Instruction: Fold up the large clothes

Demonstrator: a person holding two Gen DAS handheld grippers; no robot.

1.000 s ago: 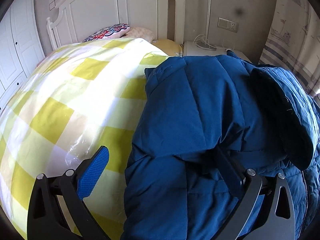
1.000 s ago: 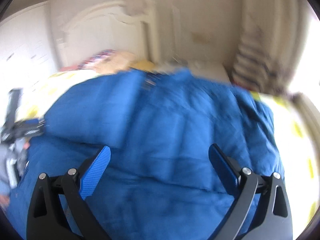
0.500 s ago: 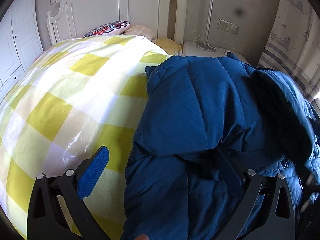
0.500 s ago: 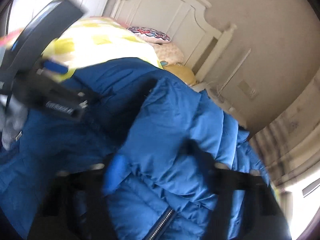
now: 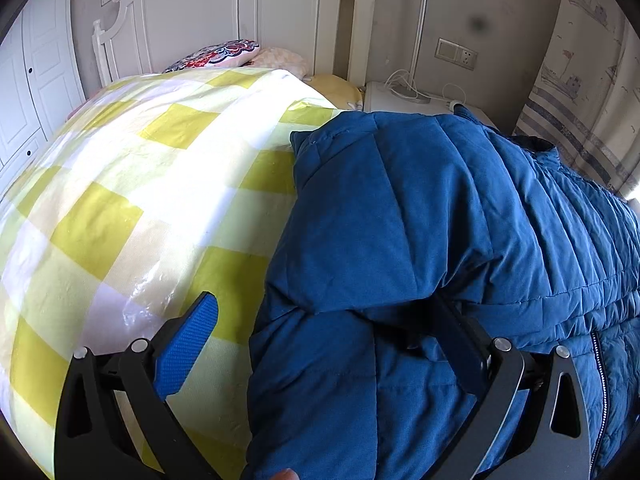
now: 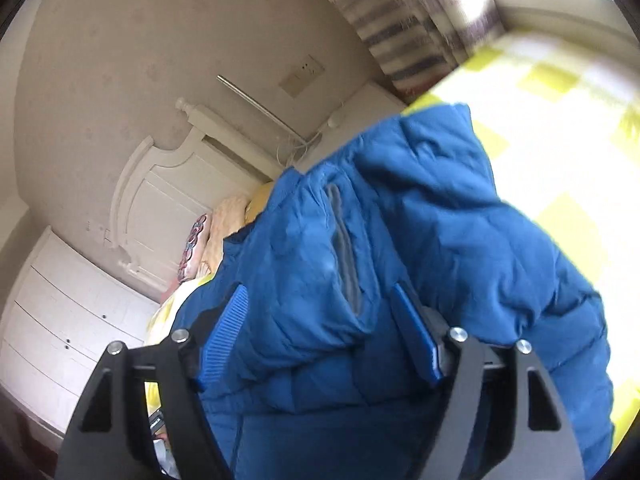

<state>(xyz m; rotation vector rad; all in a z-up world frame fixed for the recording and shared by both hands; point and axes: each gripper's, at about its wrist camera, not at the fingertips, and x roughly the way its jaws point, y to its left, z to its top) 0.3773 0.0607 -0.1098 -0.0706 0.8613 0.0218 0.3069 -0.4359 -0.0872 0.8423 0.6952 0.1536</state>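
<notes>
A large blue puffer jacket (image 5: 400, 220) lies bunched on the right side of a bed. My left gripper (image 5: 324, 304) stands wide open at its left edge. Its left pad (image 5: 188, 344) hovers over the yellow checked bedspread (image 5: 140, 200), and its right finger is buried under a jacket fold. In the right wrist view, which is rolled sideways, the jacket (image 6: 460, 240) fills the middle. My right gripper (image 6: 319, 292) has a puffy fold between its jaws, which are opening. A grey-lined pocket slit (image 6: 344, 248) shows just past the fingers.
A white headboard (image 5: 240, 20) and patterned pillows (image 5: 216, 54) lie at the far end of the bed. Beside it stands a white nightstand (image 5: 400, 96) with cables. White wardrobe doors (image 5: 24, 80) are on the left, a curtain (image 5: 580, 80) on the right. A person's fingertip (image 5: 286, 474) shows at the bottom.
The right gripper swung across the jacket and rolled hard, closing and then widening. The raised dark hood flap on the right now lies flatter. The left gripper stayed put.
</notes>
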